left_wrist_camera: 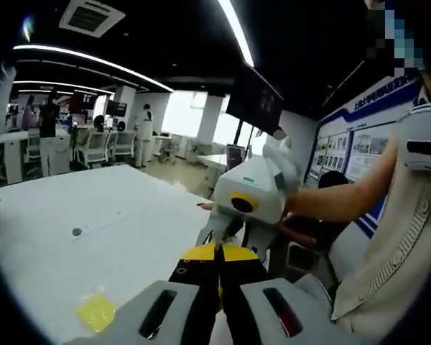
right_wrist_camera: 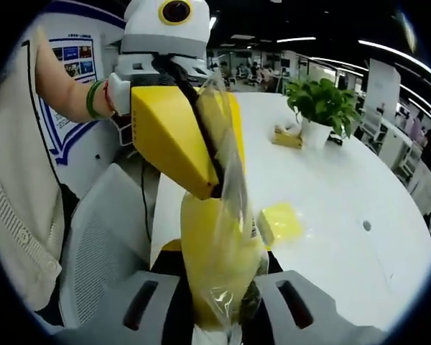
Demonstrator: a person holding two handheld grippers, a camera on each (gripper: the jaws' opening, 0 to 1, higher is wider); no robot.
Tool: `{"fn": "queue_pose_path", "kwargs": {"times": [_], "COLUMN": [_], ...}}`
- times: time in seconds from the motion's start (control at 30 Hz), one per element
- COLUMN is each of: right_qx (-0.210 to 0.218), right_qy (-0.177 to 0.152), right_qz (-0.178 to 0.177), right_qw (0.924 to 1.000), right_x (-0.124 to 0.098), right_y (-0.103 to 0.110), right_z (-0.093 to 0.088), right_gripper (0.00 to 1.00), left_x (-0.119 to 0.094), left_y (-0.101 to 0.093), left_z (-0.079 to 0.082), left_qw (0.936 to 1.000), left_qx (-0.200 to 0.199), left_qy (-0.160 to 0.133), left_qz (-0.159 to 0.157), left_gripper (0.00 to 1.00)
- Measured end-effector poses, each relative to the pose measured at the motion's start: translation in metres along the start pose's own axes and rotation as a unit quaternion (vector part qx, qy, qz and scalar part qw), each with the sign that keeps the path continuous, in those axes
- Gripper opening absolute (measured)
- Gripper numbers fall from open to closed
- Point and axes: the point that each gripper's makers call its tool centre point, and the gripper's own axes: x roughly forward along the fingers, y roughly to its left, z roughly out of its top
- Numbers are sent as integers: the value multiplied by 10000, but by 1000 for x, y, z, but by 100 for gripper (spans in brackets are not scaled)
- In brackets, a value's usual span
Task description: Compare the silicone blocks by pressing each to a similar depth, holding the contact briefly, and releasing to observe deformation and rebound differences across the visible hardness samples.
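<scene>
A clear plastic bag (right_wrist_camera: 230,144) with a yellow silicone block (right_wrist_camera: 210,237) inside hangs between both grippers. My right gripper (right_wrist_camera: 223,291) is shut on the bag's lower part, around the block. From the upper left, my left gripper (right_wrist_camera: 214,188) reaches in and its yellow jaws pinch the upper bag. In the left gripper view, my left gripper (left_wrist_camera: 217,253) has its yellow-and-black tips pressed together, and the white right gripper (left_wrist_camera: 253,192) faces it closely. A second yellow block (right_wrist_camera: 281,219) (left_wrist_camera: 95,311) lies loose on the white table (right_wrist_camera: 330,187).
A potted plant (right_wrist_camera: 320,108) and a small yellowish object (right_wrist_camera: 287,136) stand at the table's far end. A small round dot (left_wrist_camera: 77,232) marks the tabletop. A grey mesh chair (right_wrist_camera: 100,244) sits beside the table edge. A person's arm (left_wrist_camera: 345,194) holds the right gripper.
</scene>
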Motion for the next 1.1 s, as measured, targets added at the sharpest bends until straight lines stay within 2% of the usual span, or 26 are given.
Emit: {"fn": "queue_pose_path", "kwargs": {"times": [0.1,0.17,0.2,0.33,0.6,0.63,0.67,0.73,0.8,0.87,0.9,1.1], "right_qx": [34,41,66,65,-9,-182,-226,-198,-412,-386,-391,-503], "right_qy": [-23,15,-9,63,37,51,45,116,130,80,85,135], "right_qz": [28,59,50,84,0,-78,-77,0,-39,-26,-27,-49], "right_qw": [10000,10000,10000,9999,10000,9998,9997,9997,9991,9992,9992,9986], "right_x": [1,1,2,1,0,-1,-1,-2,-2,-3,-3,0], "right_y": [0,0,-1,0,-6,-9,-9,-7,-8,-9,-10,-12], "right_z": [1,-1,-1,-3,-2,-1,-1,-2,-1,0,0,-3], "right_gripper": [13,13,13,13,17,17,18,19,19,20,20,22], "left_x": [0,-1,-1,0,2,2,2,2,2,1,2,1], "left_y": [1,4,6,7,10,10,10,12,12,13,12,18], "left_z": [0,-2,-1,-2,1,1,2,2,3,4,4,0], "left_qw": [9999,9993,9996,9997,9979,9979,9965,9961,9949,9925,9890,9845], "left_qx": [-117,-382,-266,-239,-633,-626,-814,-858,-977,-1158,-1413,-1661], "left_qy": [-35,34,2,-16,-152,-172,-196,-205,-259,-382,-426,-569], "left_qz": [-9,4,14,15,25,27,22,36,8,-11,-61,-8], "left_gripper": [0,0,0,0,0,0,0,0,0,0,0,0]}}
